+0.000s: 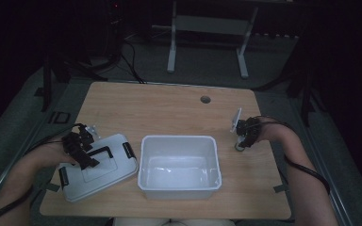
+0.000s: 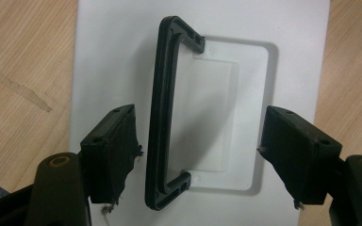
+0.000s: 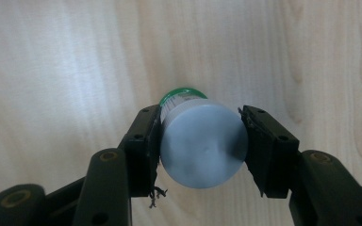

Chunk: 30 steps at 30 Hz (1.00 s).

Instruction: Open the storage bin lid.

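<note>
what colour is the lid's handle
Black handle on a white lid; the left gripper view shows it best.

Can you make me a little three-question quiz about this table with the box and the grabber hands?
1. True or false: the white bin beside the lid has things in it.
2. What do the right gripper's fingers squeeze? A) a spoon B) a small round container C) the lid
3. Fill in: the left gripper is open over the lid's black ____.

Key: 1 false; 2 B; 3 handle.
</note>
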{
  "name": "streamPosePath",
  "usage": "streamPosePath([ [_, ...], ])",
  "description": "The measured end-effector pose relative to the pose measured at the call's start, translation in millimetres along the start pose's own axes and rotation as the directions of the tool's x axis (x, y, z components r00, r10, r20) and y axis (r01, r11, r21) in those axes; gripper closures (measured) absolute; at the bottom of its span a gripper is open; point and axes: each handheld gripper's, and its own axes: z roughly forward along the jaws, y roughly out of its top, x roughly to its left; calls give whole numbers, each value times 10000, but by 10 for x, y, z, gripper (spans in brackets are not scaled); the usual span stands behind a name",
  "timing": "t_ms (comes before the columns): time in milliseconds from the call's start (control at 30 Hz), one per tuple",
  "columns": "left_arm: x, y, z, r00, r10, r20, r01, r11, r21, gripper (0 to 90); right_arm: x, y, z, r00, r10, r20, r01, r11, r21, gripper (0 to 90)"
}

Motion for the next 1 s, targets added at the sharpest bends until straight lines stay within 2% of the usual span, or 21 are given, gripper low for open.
streamPosePath([
  [200, -22, 7, -17, 10000, 46, 22, -46, 10000, -21, 276, 120, 2, -58, 9998, 71, -168, -71, 10000, -39, 496],
  [267, -33, 8, -23, 9999, 106, -42, -106, 9999, 2, 276, 216, 2, -98, 9993, 129, -349, -133, 9999, -107, 496],
  [433, -50, -5, -28, 9999, 88, -86, -90, 9999, -136, 276, 333, 0, -147, 9989, 107, -460, -114, 9998, -149, 496],
  [533, -69, -14, -23, 9999, 140, -89, -141, 9998, -118, 276, 510, 28, -227, 9981, -229, -572, 227, 9997, -50, 496],
  [867, -103, -12, -37, 9998, 210, -66, -210, 9997, -98, 276, 858, 76, -499, 9957, -875, -301, 869, 9960, -212, 497],
  [967, -100, -7, -40, 9997, 238, -55, -239, 9997, -66, 276, 936, 88, -558, 9954, -904, -321, 893, 9954, -344, 496],
  [1000, -100, -4, -43, 9997, 250, -54, -250, 9997, -57, 276, 959, 88, -585, 9955, -806, -508, 778, 9955, -537, 496],
])
